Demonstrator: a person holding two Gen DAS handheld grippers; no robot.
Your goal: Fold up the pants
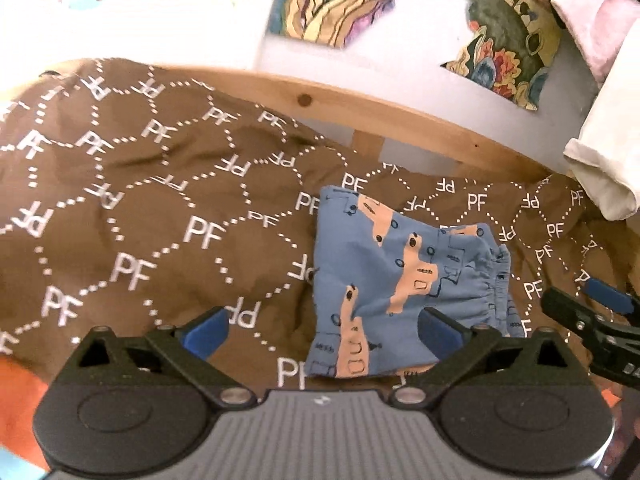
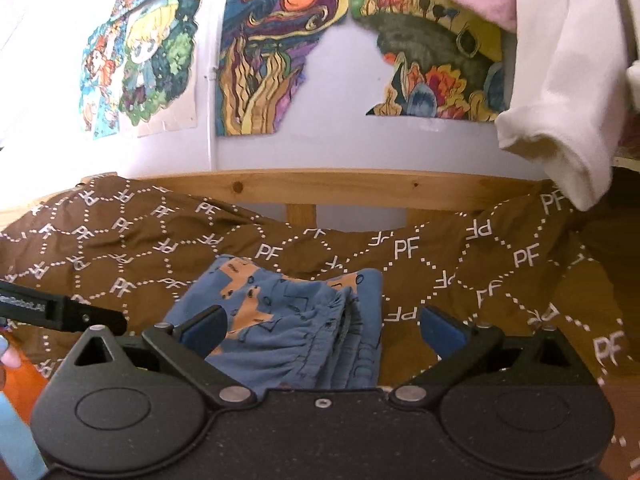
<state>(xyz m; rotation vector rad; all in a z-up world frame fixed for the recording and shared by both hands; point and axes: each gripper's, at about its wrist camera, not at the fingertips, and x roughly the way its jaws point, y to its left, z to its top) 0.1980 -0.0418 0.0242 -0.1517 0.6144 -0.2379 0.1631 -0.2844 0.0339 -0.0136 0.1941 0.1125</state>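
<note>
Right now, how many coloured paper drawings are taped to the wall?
3: cartoon-character drawing left, swirly blue-and-orange drawing middle, torn green-and-yellow drawing right. Hanging white cloth may hide more.

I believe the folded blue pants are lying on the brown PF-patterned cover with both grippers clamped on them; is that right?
Not quite: neither gripper is clamped. The blue pants do lie folded on the brown cover, but the left gripper and right gripper are both open, as each wrist view shows.

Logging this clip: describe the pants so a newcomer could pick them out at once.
Start at the wooden bed rail under the wall drawings. Below it spreads a brown cover printed with white PF letters. The pants lie folded on it: the only blue item, with peach shapes and a gathered waistband.
</note>
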